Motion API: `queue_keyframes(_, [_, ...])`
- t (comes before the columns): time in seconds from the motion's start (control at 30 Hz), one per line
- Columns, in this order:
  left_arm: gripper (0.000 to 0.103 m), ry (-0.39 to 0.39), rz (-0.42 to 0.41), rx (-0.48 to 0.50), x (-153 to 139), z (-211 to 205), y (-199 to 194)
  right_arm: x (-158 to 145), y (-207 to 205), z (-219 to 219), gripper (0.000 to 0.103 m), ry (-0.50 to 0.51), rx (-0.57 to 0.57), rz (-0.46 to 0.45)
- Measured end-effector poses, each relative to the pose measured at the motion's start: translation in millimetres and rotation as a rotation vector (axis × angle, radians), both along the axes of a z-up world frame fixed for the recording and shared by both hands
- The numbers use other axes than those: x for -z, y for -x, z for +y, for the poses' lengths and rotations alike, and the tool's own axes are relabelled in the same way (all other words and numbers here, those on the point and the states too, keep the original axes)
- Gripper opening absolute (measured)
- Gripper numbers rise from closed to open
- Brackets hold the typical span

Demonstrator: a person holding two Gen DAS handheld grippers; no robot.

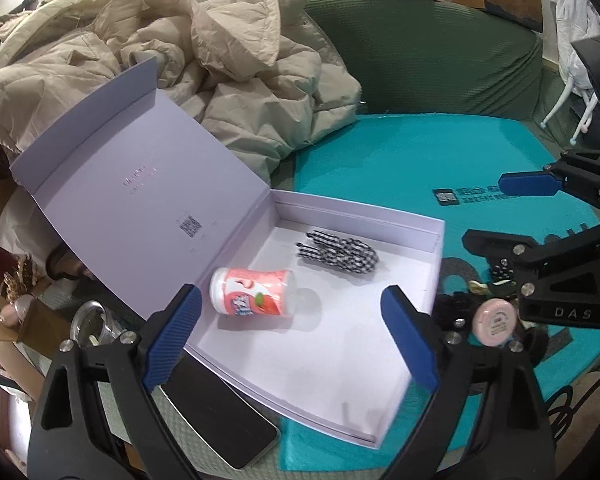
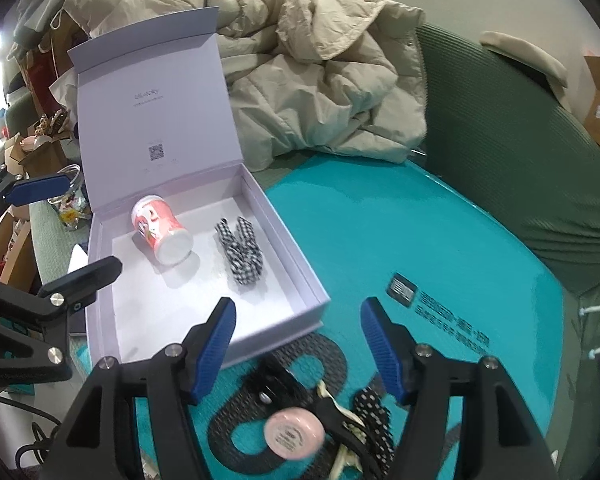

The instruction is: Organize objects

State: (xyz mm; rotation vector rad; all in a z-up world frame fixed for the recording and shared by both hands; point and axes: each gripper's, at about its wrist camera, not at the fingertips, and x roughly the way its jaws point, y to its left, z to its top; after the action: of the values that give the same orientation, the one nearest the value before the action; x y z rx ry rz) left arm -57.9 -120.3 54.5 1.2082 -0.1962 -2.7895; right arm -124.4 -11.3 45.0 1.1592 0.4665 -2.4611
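Pink round tin (image 2: 294, 433) near right gripper (image 2: 298, 350), six o'clock: light, rigid, slick; grip across rim. Both grippers, left gripper (image 1: 292, 334) included, open, empty.

Teal mat (image 2: 440, 240) is spread ahead of both claws. On it, w/ lid raised: lilac box (image 2: 300, 280), ahead-left of right claw. Just below right claw's tips a pink round tin (image 2: 294, 432) and dotted black hair items (image 2: 374, 416) are seen.
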Motion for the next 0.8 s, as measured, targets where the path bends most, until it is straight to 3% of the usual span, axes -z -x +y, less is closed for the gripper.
queue_keyframes(0.4, [0.095,-0.035,0.012,0.037,0.5,36.0,-18.5,-2.0,-28.6,46.0,0.068,-0.001,0.073,0.011])
queue_keyframes(0.8, [0.096,0.002,0.016,0.079,1.3,68.0,-41.0,5.2,-57.0,72.5,0.068,0.018,0.105,0.007])
